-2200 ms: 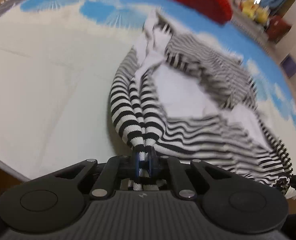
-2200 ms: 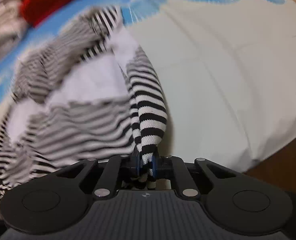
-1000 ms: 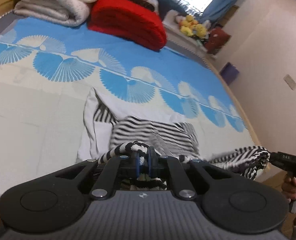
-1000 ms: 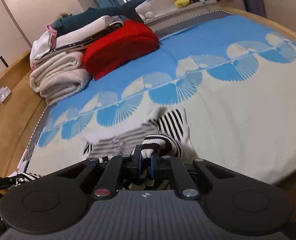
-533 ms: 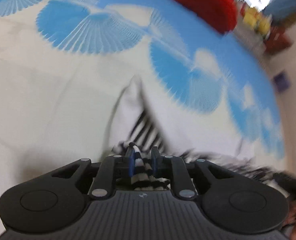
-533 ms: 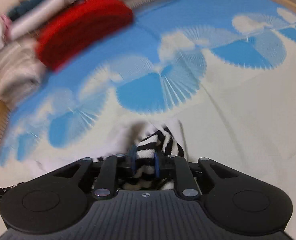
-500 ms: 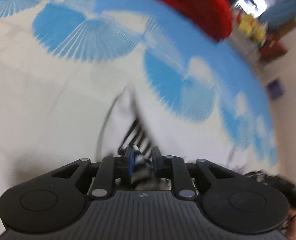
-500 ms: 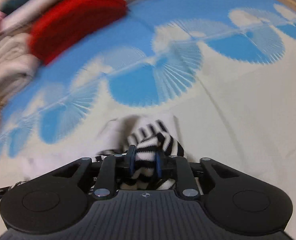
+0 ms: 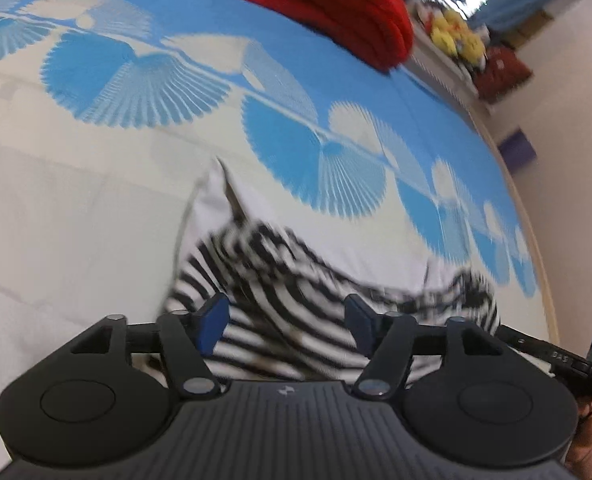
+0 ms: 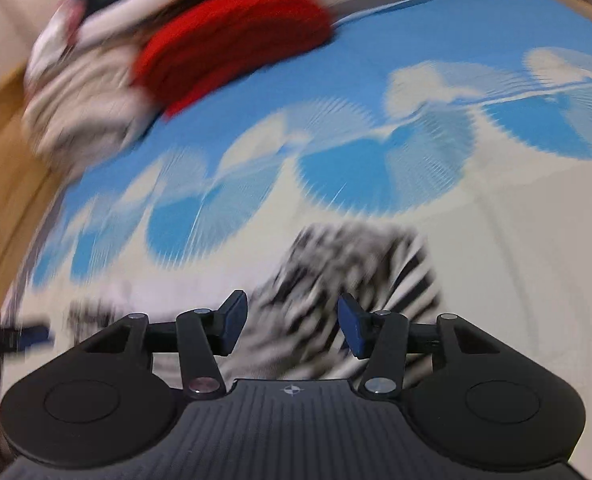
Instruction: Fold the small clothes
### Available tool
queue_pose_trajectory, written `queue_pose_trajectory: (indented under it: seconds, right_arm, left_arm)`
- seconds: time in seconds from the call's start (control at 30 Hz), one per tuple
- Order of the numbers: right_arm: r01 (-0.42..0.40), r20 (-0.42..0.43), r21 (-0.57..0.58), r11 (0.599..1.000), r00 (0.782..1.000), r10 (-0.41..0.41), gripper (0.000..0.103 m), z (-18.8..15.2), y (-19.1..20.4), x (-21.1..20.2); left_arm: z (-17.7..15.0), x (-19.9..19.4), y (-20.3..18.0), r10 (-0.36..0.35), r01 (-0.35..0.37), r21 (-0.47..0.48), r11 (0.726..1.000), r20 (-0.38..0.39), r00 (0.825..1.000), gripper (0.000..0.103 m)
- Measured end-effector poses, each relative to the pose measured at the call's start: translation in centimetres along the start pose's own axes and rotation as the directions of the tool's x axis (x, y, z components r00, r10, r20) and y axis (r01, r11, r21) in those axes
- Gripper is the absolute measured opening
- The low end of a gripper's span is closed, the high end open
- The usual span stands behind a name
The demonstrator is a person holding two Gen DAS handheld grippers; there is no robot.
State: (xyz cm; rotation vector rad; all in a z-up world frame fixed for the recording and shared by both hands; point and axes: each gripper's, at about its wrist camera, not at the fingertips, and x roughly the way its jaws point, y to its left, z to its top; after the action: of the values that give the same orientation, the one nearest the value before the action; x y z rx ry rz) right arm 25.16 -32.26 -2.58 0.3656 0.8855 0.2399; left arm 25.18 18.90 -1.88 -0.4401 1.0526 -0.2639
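Black ribbed left gripper (image 9: 286, 322), blue pads (image 9: 212, 322), silver screws

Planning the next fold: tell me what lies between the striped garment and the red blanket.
Only bare bedspread separates the striped garment from the red blanket, in the left wrist view.

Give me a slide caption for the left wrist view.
Left gripper open above the striped garment lying on the blue-and-cream bedspread.

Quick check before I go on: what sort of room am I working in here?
Most likely a bedroom. The striped garment lies on a wide bed with a blue fan-patterned cover, a red folded blanket sits at its far end, and yellow plush toys line a sill beyond.
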Motion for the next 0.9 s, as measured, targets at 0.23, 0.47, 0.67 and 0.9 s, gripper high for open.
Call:
queue_pose_trajectory:
  seconds: [0.23,0.47,0.67,0.9]
  right_arm:
    - [0.040,-0.069,-0.196,0.980,0.996,-0.054,0.053,-2.8,2.6,1.9]
    - [0.005,-0.137,-0.250,0.968,0.990,-0.040,0.050,-2.4,3.7,5.7]
    - [0.014,-0.037,-0.274,0.962,0.999,-0.025,0.000,0.1,4.9,6.6]
    - [0.086,0.237,-0.196,0.977,0.971,-0.038,0.000,3.7,6.1,6.4]
  left_arm:
    - [-1.7,3.2,-4.7,0.017,-0.005,0.222,0.975,-0.055,0.998,0.084]
    - [-2.2,7.3,-7.6,0.159,-0.139,0.451,0.882,-0.007,0.987,0.041]
    - [2.0,6.2,-6.5,0.089,-0.131,0.284,0.950,0.156,0.984,0.007]
    - [4.4,7.0,-6.0,0.108,-0.165,0.197,0.966,0.272,0.956,0.012]
